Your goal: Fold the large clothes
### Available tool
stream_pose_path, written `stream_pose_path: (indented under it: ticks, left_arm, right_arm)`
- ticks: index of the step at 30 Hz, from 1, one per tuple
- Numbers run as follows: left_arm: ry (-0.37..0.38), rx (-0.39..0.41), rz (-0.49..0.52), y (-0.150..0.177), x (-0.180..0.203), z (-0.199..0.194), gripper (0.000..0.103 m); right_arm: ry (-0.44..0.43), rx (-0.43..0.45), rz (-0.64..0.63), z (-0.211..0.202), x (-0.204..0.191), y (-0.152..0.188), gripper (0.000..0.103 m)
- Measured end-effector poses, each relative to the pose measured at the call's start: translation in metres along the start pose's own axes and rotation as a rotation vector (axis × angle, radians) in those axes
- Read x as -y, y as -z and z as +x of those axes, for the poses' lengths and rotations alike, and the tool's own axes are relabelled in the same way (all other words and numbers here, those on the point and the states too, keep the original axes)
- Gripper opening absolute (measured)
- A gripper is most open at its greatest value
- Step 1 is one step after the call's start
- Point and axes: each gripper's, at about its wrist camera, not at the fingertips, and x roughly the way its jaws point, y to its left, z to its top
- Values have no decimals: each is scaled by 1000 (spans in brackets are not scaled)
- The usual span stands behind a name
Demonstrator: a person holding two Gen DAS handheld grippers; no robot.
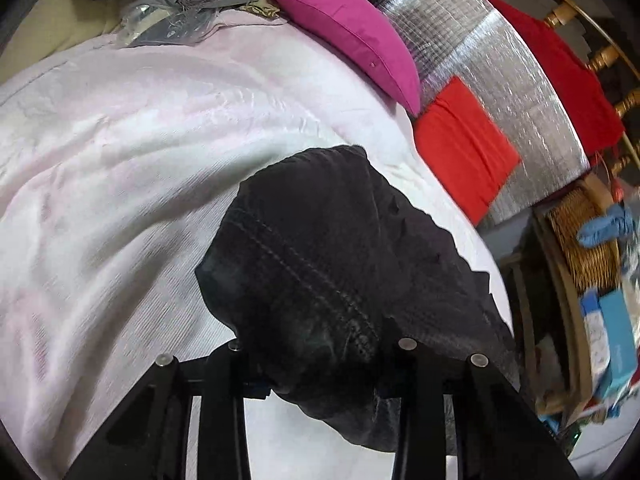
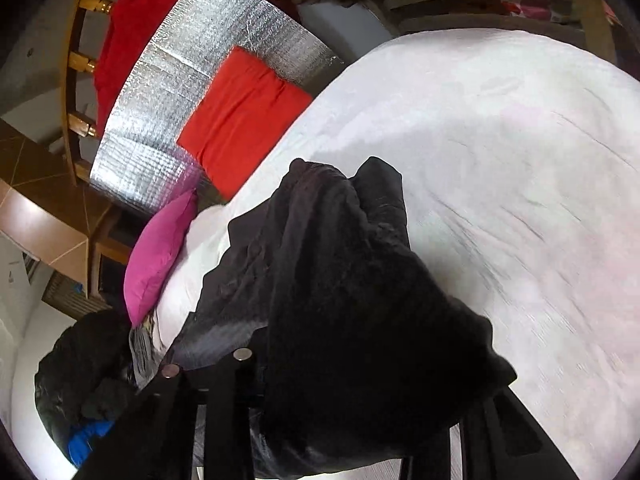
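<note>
A black garment (image 1: 320, 264) hangs bunched from my left gripper (image 1: 320, 384), which is shut on it above the pale pink bedspread (image 1: 120, 152). A stitched seam runs across the cloth. In the right wrist view the same black garment (image 2: 340, 300) drapes over my right gripper (image 2: 340, 392), which is shut on it and lifts it over the white bedspread (image 2: 500, 160). The cloth hides the fingertips of both grippers.
A magenta pillow (image 1: 352, 32) and an orange-red cushion (image 1: 460, 140) lie against silver foil sheeting (image 1: 500, 60) by a wooden headboard. A wicker basket (image 1: 580, 240) and boxes stand at the right. A dark clothes pile (image 2: 80, 380) lies at the bed's corner.
</note>
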Motion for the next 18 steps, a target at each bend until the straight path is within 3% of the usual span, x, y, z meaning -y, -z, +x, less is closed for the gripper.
stream_pose_path:
  ticks: [6,10,14,16,18]
  left_arm:
    - [-17,-4,43,37,-16,-37,37]
    - [-35,-25,73,55,-30,-36,38]
    - [-51,-65,109,54,-35,-25,56]
    - [-42,-92,77,51,-43,-26,63]
    - [-44,-117,30,50,-53,-32,73]
  right_arm:
    - [-10,-14,3,-39,29,32,37]
    - [6,-43,20,-41,48,50,37]
    - [30,-58,2,-32,52,46,38]
    - [19,-76,42,-32,57,46,48]
    - [16,-100,86,-33,60,46,68]
